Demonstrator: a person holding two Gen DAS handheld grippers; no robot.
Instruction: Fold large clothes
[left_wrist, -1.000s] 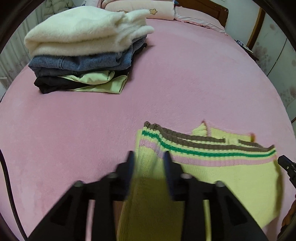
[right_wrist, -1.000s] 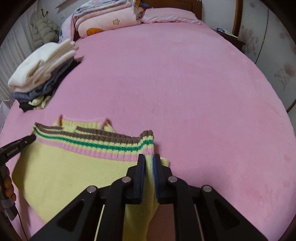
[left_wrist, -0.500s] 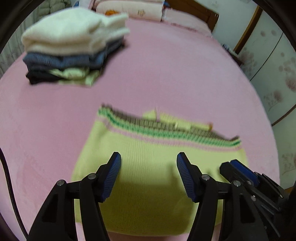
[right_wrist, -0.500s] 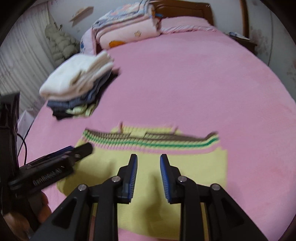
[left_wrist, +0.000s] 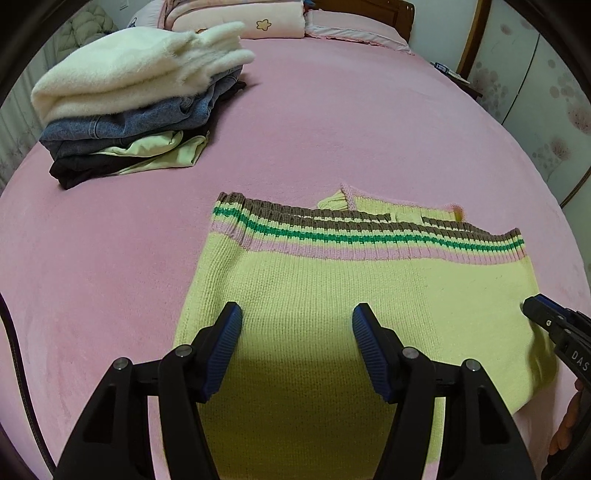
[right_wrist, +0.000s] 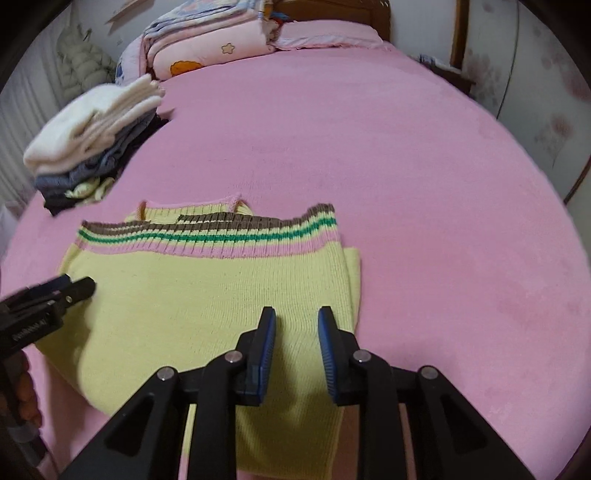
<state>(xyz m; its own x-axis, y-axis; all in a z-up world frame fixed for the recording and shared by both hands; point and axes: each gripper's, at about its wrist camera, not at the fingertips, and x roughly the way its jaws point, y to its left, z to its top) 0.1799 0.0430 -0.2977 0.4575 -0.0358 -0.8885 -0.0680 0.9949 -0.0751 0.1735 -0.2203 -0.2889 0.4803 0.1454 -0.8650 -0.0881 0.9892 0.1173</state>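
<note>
A yellow knit sweater (left_wrist: 332, 291) with a brown, green and pink striped hem lies folded flat on the pink bed (left_wrist: 332, 122); it also shows in the right wrist view (right_wrist: 207, 291). My left gripper (left_wrist: 297, 325) is open and empty, hovering over the sweater's near left part. My right gripper (right_wrist: 296, 325) is open and empty over the sweater's near right part. Each gripper shows at the edge of the other view: the right one (left_wrist: 554, 328) and the left one (right_wrist: 48, 299).
A stack of folded clothes (left_wrist: 125, 103), white fleece on top of denim, dark and pale green items, sits at the far left of the bed (right_wrist: 88, 140). Folded quilts and pillows (right_wrist: 221, 40) lie by the headboard. Wardrobe doors (left_wrist: 546, 85) stand at the right.
Both grippers were shut on the sweater's striped hem corners a second ago. They have let go, opened and drawn back toward me; the sweater now lies flat, folded in half.
</note>
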